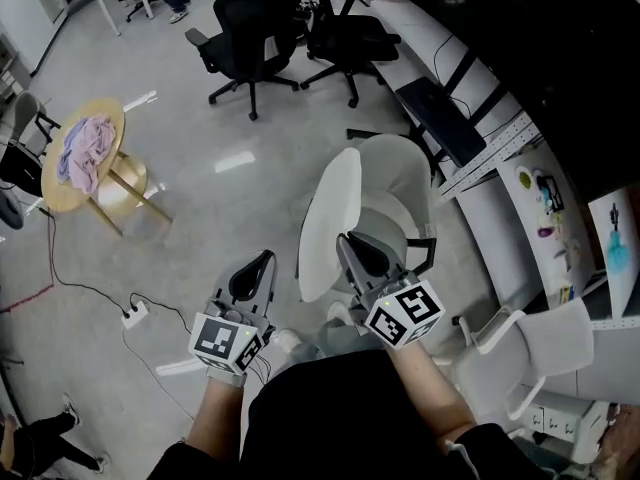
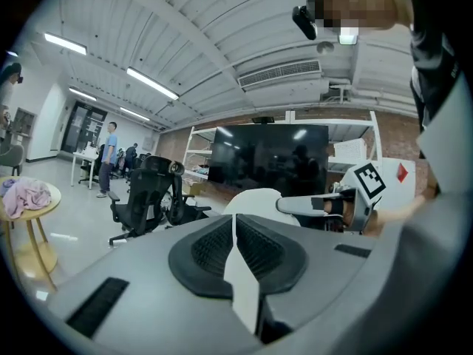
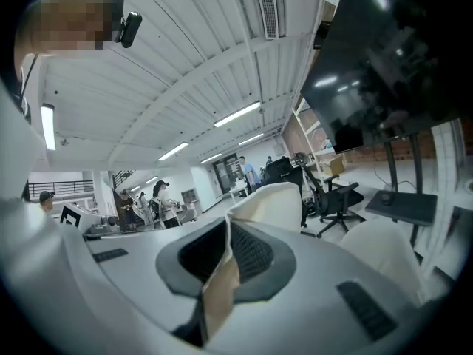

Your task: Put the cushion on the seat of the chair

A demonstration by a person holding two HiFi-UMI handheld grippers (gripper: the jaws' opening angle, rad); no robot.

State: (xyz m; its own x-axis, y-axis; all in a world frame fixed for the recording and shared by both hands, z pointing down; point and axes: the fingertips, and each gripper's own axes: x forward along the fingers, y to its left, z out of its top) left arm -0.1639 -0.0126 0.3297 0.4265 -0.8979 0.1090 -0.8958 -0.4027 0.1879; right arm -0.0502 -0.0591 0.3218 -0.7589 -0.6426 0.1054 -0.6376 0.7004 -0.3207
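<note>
Partly, the upright cushion (image 1: 328, 208) hid the white chair's (image 1: 408, 168) seat. Held level, the right gripper (image 1: 347, 240) pinched its edge. The left gripper (image 1: 267, 258) alongside was pressed together.

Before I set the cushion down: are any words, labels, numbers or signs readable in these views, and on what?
No readable text in any view.
Left marker cube, right marker cube: black-and-white square patterns, no letters.
Coloured prints on the white panel: too small to read.
Red diamond: plain mark, no lettering.
</note>
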